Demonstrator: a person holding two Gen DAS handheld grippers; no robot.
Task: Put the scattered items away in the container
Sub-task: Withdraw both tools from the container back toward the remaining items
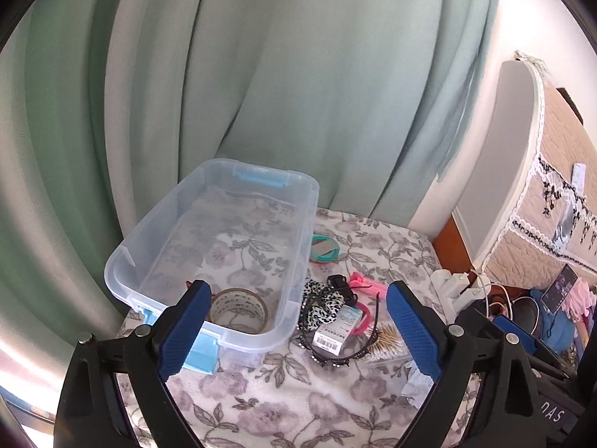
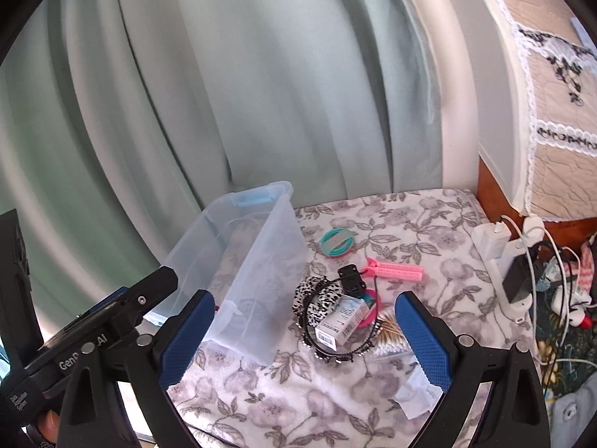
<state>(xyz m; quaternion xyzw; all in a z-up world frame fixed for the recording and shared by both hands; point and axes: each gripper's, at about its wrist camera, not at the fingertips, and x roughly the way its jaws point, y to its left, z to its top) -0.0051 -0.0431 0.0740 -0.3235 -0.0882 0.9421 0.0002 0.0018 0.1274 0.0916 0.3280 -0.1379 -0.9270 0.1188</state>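
A clear plastic container (image 1: 298,201) with blue latches stands on the floral blanket; it also shows in the right wrist view (image 2: 276,246). A roll of clear tape (image 1: 238,310) lies inside it. Beside it lies a pile: a leopard scrunchie (image 1: 322,304) (image 2: 317,298), a small white box (image 1: 332,330) (image 2: 341,323), a black headband (image 2: 335,354), a pink clip (image 2: 395,271), teal hair ties (image 1: 324,250) (image 2: 337,243) and cotton swabs (image 2: 390,339). My left gripper (image 1: 294,332) is open above the container's near corner. My right gripper (image 2: 304,339) is open, just short of the pile.
A white power strip (image 2: 500,261) with chargers and cables lies at the blanket's right edge. A green curtain (image 1: 261,74) hangs behind. A crumpled wrapper (image 2: 416,395) lies near my right finger. The left gripper's body (image 2: 93,336) shows at the right view's lower left.
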